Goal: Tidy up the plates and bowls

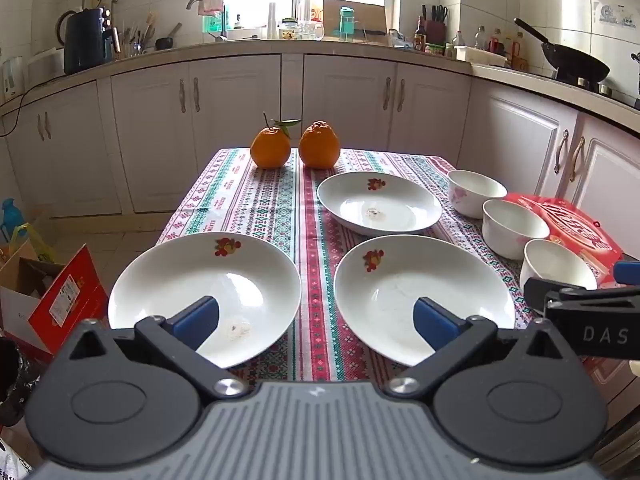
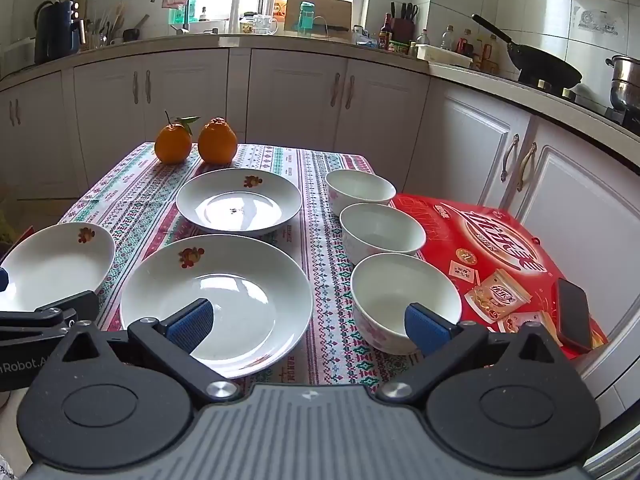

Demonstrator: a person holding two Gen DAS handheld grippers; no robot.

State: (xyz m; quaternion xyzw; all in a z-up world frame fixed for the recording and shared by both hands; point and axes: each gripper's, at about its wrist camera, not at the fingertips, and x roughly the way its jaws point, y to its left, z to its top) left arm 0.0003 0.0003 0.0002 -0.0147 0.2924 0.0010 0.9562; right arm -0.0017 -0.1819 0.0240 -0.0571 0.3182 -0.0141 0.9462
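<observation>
both claws [image 1: 316, 320] [image 2: 308, 322] gape above plates [image 2: 216, 300], oranges [image 1: 296, 150] beyond.

Counted on bench [image 2: 320, 340]: plates [image 2: 216, 292], three. Bowls [image 2: 404, 296], three, in a row. Oranges [image 2: 218, 140], two. Red box [image 2: 496, 256], one. Phone [image 2: 574, 314], one.

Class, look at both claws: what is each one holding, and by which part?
Nothing is held. The left claw and right claw are both open above the table, with no plate or bowl gripped.
</observation>
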